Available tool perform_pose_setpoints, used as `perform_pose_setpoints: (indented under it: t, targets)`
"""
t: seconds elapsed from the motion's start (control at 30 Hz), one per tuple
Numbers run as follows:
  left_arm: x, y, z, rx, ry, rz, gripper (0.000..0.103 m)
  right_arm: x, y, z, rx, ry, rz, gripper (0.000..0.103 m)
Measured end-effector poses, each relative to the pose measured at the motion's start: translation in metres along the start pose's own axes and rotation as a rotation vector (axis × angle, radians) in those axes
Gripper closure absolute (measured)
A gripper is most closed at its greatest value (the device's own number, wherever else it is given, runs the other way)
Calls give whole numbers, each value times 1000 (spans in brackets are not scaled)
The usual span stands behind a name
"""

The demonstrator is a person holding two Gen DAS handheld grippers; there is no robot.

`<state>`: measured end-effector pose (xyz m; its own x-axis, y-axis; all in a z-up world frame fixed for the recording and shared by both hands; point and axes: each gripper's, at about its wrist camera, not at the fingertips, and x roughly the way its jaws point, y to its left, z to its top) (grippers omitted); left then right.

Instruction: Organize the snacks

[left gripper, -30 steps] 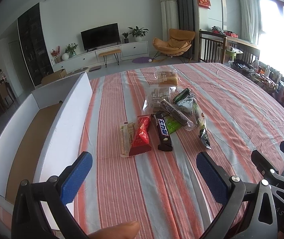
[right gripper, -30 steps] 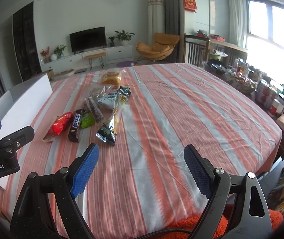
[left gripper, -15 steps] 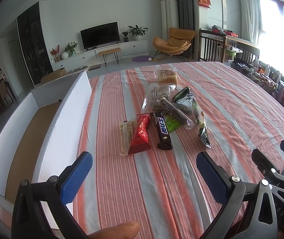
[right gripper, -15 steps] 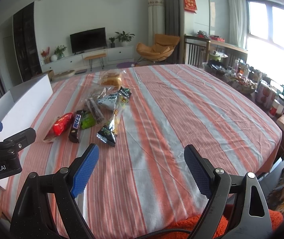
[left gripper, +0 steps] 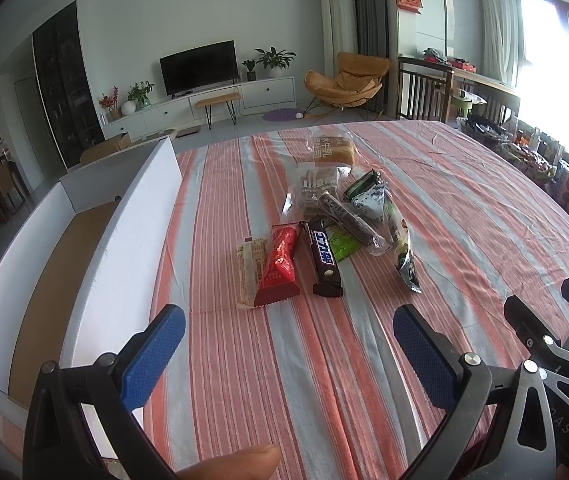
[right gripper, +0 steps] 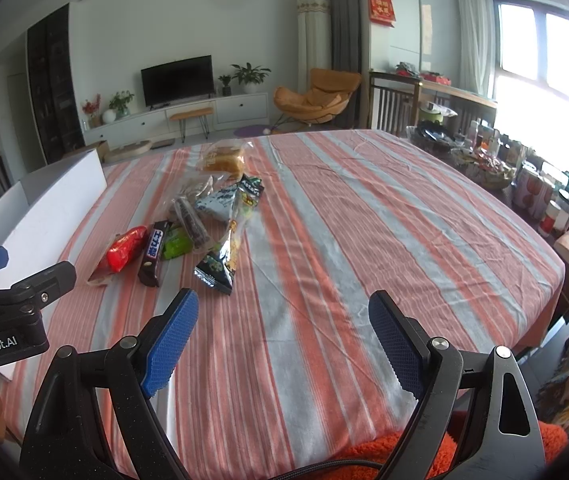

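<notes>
My two grippers' knurled blue pads (left gripper: 153, 354) spread wide, empty, crinkly snack wrappers (left gripper: 324, 232) heaped just ahead on striped cloth (right gripper: 364, 216)

From my station, the white box (left gripper: 124, 224) was cut off at the left edge of the left view, its near end hidden behind the left gripper (left gripper: 284, 356). The green packet (left gripper: 343, 245) lay mostly under the dark chocolate bar (left gripper: 324, 256) and a clear-wrapped snack (left gripper: 348, 220). Print on the bread bag (left gripper: 332, 150) was too small to read. Only a fingertip (left gripper: 236, 462) of my hand showed at the bottom edge.
</notes>
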<state>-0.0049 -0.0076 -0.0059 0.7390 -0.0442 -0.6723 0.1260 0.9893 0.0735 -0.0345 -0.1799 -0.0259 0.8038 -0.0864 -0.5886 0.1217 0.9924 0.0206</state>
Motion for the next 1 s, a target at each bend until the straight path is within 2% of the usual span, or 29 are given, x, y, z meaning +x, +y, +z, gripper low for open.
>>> perform_pose_setpoints:
  t: [1.0]
  targets:
    - [2,-1,-1,-3,6,-3,0,-1,0,-1,1,-4,2,13]
